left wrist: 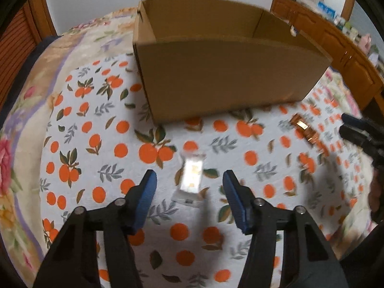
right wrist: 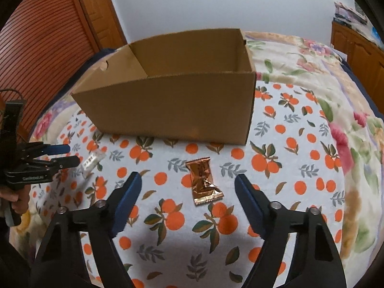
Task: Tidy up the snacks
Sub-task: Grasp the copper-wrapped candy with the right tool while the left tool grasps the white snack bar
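Observation:
An open cardboard box stands on an orange-print cloth; it also shows in the right wrist view. A clear-wrapped white snack lies between and just ahead of my open left gripper; it also shows at the left of the right wrist view. A copper foil snack packet lies between and just ahead of my open right gripper; it shows blurred in the left wrist view. Both grippers are empty. The left gripper also shows in the right wrist view, and the right gripper in the left wrist view.
The cloth covers a floral bedspread. A wooden cabinet with several items on top runs along the right. A slatted wooden door is at the left. No contents show inside the box.

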Demonstrator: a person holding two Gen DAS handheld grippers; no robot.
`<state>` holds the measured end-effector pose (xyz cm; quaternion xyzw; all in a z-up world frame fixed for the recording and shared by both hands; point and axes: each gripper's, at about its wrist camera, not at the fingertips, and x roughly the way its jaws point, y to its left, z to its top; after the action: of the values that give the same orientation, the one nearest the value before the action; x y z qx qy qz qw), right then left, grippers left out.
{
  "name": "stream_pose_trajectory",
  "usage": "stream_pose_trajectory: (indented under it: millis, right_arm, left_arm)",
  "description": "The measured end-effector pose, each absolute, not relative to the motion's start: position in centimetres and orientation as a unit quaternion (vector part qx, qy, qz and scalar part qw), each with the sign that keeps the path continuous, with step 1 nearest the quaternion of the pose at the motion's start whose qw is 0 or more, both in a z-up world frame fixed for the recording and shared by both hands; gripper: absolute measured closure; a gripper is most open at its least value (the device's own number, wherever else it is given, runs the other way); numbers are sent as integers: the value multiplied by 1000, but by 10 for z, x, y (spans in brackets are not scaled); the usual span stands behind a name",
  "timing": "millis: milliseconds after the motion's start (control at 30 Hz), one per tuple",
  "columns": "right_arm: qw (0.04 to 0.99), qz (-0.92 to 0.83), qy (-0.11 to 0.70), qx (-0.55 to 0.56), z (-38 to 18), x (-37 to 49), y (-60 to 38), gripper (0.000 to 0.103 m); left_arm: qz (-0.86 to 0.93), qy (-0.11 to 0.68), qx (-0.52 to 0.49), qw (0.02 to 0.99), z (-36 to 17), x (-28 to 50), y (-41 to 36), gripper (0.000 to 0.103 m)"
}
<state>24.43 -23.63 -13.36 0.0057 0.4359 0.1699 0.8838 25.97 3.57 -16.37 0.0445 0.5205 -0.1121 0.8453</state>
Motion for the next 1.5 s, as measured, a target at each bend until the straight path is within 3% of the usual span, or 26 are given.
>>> stream_pose_trajectory:
  millis: [100, 367, 533, 933, 1067, 1133, 1200, 1500]
  right_arm:
    - [881, 170, 441, 1, -141, 247, -236, 28]
    - [875, 175, 450, -11, -155, 256, -231, 33]
    - [869, 173, 463, -21, -172, 268, -227, 47]
    - [861, 168, 479, -32, -193, 282, -228, 61]
    - [863, 165, 475, -42, -193, 282, -227, 66]
    - [864, 160, 474, -48, -194, 281, -226, 77]
    - [863, 163, 476, -46, -194, 281, -228, 81]
    - [858, 162, 484, -54, -190, 269, -234, 83]
  left_arm:
    - [-117, 531, 57, 837, -176, 262, 34, 54]
    - [-131, 538, 55, 831, -187, 268, 26, 56]
    - [-127, 554, 44, 822, -198, 275, 27, 64]
    - [-116, 546, 21, 830, -197, 278, 37, 82]
    - [-118, 547, 23, 828, -196, 277, 38, 82]
    - [-119, 548, 26, 827, -196, 277, 36, 82]
    - [-120, 549, 31, 827, -196, 276, 35, 83]
    - [-118, 548, 48, 826, -192, 266, 27, 83]
